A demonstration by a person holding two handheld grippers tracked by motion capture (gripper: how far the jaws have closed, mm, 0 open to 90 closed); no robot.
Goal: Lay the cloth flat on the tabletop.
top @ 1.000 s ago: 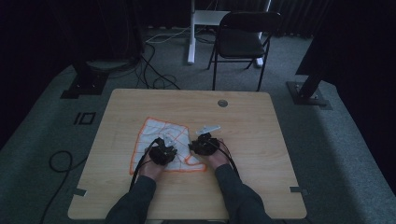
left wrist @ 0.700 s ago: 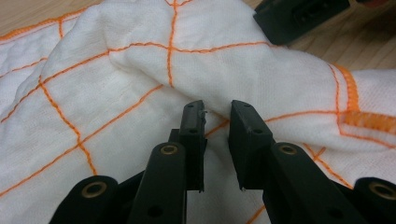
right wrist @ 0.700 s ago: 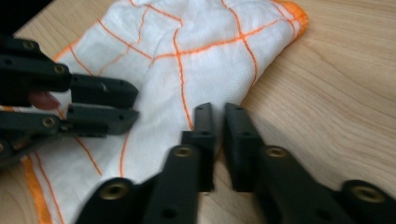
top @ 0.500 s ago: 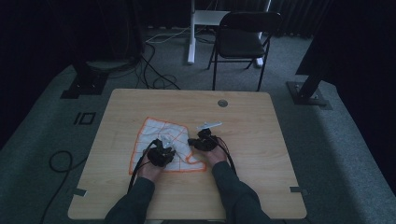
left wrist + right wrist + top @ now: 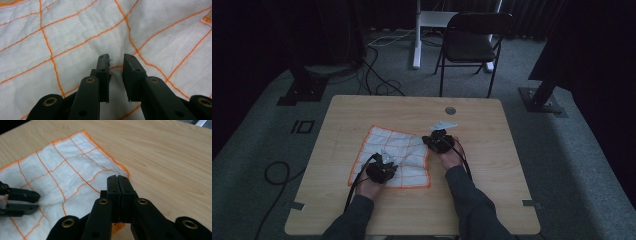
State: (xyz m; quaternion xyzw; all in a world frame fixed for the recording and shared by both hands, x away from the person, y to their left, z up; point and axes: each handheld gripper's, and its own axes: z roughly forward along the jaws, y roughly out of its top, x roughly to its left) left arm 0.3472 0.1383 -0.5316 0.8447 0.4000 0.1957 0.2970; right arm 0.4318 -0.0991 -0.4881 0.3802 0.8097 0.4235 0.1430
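Observation:
A white cloth (image 5: 399,150) with an orange grid and hem lies spread on the wooden table (image 5: 492,175). My left gripper (image 5: 384,161) rests on its near part. In the left gripper view its jaws (image 5: 116,60) stand a little apart, tips down on the cloth (image 5: 75,37), with a small rumple of fabric in the gap. My right gripper (image 5: 439,137) hovers at the cloth's right edge. Its jaws (image 5: 117,178) are pressed together right over the orange hem (image 5: 125,171); whether any fabric is pinched I cannot tell. The left gripper (image 5: 37,202) also shows there, at the left.
A round metal grommet (image 5: 450,110) sits in the tabletop beyond the right gripper. A black folding chair (image 5: 472,45) and a white stand (image 5: 417,35) are behind the table. Dark stand feet (image 5: 302,92) and cables lie on the grey carpet.
The right gripper has drawn away from the left one, going up and to the right to the cloth's right edge. The left gripper has stayed put. The cloth lies flatter.

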